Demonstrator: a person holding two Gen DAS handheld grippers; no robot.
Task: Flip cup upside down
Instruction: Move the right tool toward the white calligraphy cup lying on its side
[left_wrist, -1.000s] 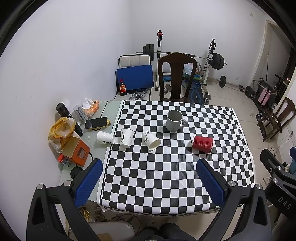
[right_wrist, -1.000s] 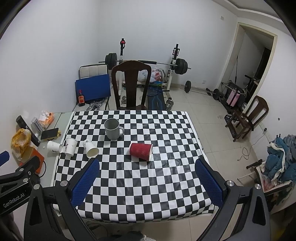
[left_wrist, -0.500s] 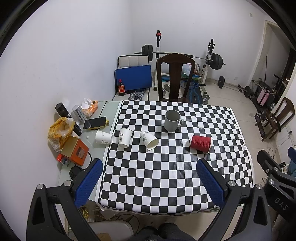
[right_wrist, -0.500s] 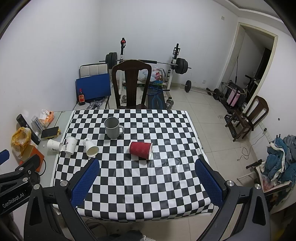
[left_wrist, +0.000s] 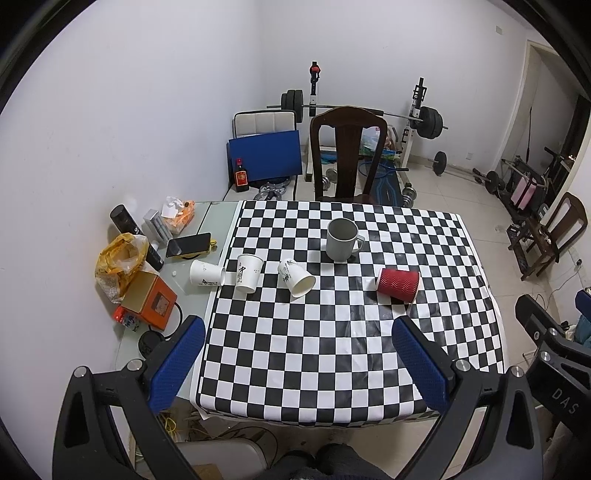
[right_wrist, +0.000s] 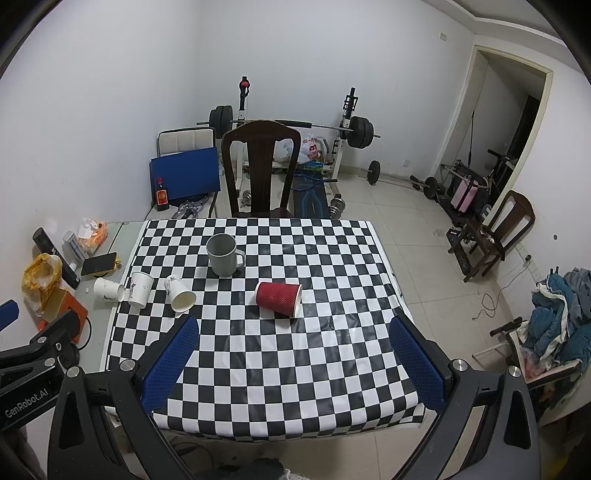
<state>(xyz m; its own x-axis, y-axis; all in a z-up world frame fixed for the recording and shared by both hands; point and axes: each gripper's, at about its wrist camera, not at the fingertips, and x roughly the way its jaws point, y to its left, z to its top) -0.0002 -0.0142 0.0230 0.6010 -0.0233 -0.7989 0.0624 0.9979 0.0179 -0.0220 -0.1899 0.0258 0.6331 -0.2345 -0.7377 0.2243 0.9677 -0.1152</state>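
Note:
A red ribbed paper cup (left_wrist: 398, 285) (right_wrist: 277, 298) lies on its side on the checkered table (left_wrist: 332, 354) (right_wrist: 280, 354). A grey mug (left_wrist: 341, 240) (right_wrist: 222, 255) stands upright behind it. One white paper cup (left_wrist: 248, 273) (right_wrist: 140, 289) stands upright at the table's left edge, another (left_wrist: 296, 278) (right_wrist: 179, 293) lies tipped on the cloth, a third (left_wrist: 207, 273) (right_wrist: 107, 290) lies on the side table. My left gripper (left_wrist: 299, 363) and right gripper (right_wrist: 293, 363) are open and empty, high above the table's near edge.
A glass side table (left_wrist: 192, 295) at the left holds a phone (left_wrist: 188, 244), an orange box (left_wrist: 149, 301), a yellow bag (left_wrist: 118, 262) and tissues. A dark wooden chair (left_wrist: 347, 155) stands behind the table, with gym weights beyond it. Another chair (right_wrist: 495, 236) stands at the right.
Both views have drawn back and up a little, so the table and cups look slightly farther away. Nothing on the table has moved.

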